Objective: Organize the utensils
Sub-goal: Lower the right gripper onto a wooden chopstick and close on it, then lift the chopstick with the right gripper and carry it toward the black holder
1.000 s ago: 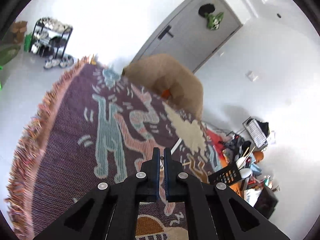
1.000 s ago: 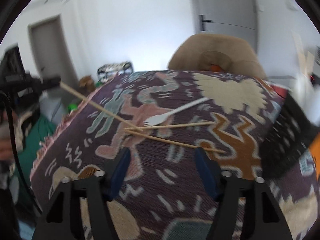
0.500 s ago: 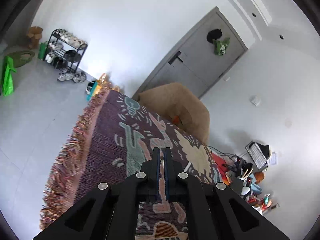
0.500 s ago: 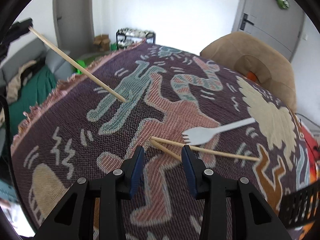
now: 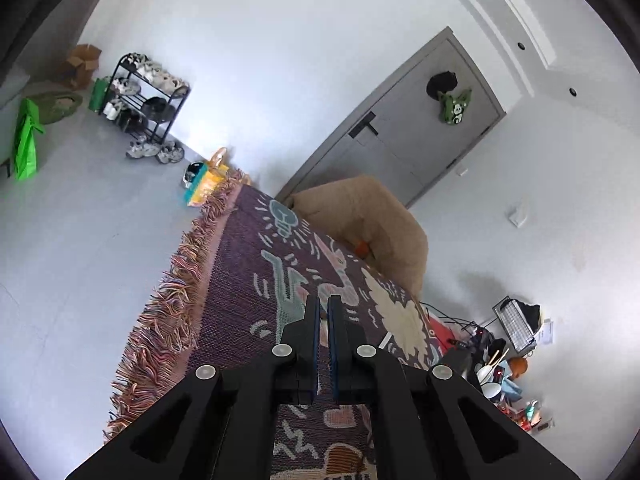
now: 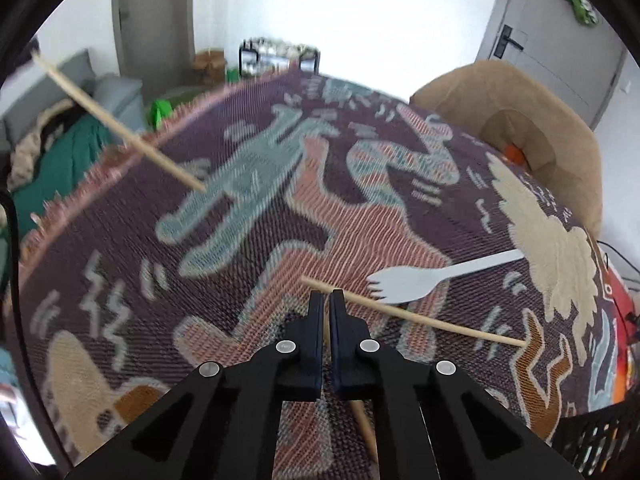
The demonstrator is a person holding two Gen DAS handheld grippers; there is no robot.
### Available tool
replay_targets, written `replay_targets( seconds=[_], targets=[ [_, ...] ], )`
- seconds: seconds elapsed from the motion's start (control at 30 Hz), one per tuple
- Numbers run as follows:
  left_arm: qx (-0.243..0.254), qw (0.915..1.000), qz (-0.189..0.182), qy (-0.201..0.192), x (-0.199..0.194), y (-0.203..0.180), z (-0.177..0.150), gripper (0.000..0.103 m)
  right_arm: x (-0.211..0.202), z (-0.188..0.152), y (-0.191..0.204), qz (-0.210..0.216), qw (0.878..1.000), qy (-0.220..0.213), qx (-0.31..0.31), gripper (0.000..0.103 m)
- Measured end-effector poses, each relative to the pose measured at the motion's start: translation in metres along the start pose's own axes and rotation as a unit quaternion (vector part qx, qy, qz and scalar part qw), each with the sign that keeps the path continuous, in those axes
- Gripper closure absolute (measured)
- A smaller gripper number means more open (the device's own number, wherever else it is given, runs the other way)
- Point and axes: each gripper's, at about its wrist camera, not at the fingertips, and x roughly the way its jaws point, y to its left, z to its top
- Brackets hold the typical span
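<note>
In the right wrist view my right gripper (image 6: 326,300) is shut on a wooden chopstick (image 6: 362,426) that runs between the jaws and out below them. A second chopstick (image 6: 420,318) lies on the patterned cloth (image 6: 260,216) just ahead, beside a white plastic fork (image 6: 436,278). A third chopstick (image 6: 120,124) hangs in the air at the upper left, held from the left edge. In the left wrist view my left gripper (image 5: 324,308) is shut, raised above the cloth (image 5: 240,300); no chopstick shows between its jaws there.
A tan armchair (image 6: 532,132) stands past the cloth's far edge. A black slotted basket (image 6: 600,436) sits at the lower right. A shoe rack (image 5: 148,96), grey door (image 5: 404,132) and floor clutter (image 5: 500,364) lie beyond. The fringed cloth edge (image 5: 160,320) is at left.
My right gripper has closed from open onto a chopstick on the cloth. My left gripper has lifted and pulled back from the cloth, taking the third chopstick up and left.
</note>
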Motion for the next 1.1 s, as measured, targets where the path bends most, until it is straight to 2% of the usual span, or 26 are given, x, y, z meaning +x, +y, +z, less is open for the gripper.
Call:
replay_targets(
  seconds=[0.23,0.33,0.4,0.47,0.5,0.67,0.8,0.87,1.03,1.1],
  targets=[
    [0.008,0.9999,-0.007,0.008,0.007,-0.011,-0.004,0.1,-0.055,-0.008,-0.03,0.019,0.995,-0.074,0.057,0.099],
    [0.013,0.9998,-0.009,0.01,0.01,-0.017,-0.006,0.1,-0.063,-0.009,-0.035,0.024,0.995,-0.075,0.059,0.099],
    [0.013,0.9998,-0.011,0.011,0.011,-0.02,-0.006,0.1,-0.052,-0.006,-0.039,0.035,0.996,-0.045,0.067,0.092],
    [0.015,0.9998,-0.013,0.009,0.011,-0.022,-0.005,0.1,-0.042,-0.006,-0.038,0.043,0.996,-0.026,0.068,0.067],
    [0.016,0.9998,-0.013,0.008,0.01,-0.023,-0.005,0.1,-0.035,-0.005,-0.035,0.045,0.997,-0.019,0.064,0.065],
    [0.019,0.9998,-0.006,0.001,0.003,-0.021,-0.003,0.1,-0.001,0.003,-0.021,0.067,0.996,0.031,0.048,0.065],
    [0.01,0.9999,0.004,-0.006,-0.005,-0.008,0.002,0.1,0.025,0.01,-0.006,0.061,0.995,0.073,0.019,0.067],
    [0.006,0.9999,0.006,-0.008,-0.007,-0.002,0.003,0.1,0.035,0.014,-0.001,0.058,0.994,0.09,0.006,0.074],
    [-0.005,0.9998,0.011,-0.013,-0.011,0.009,0.007,0.1,0.045,0.021,0.006,0.046,0.993,0.107,-0.014,0.081],
    [-0.007,0.9998,0.011,-0.014,-0.011,0.012,0.008,0.1,0.045,0.024,0.007,0.04,0.993,0.108,-0.022,0.092]
  ],
)
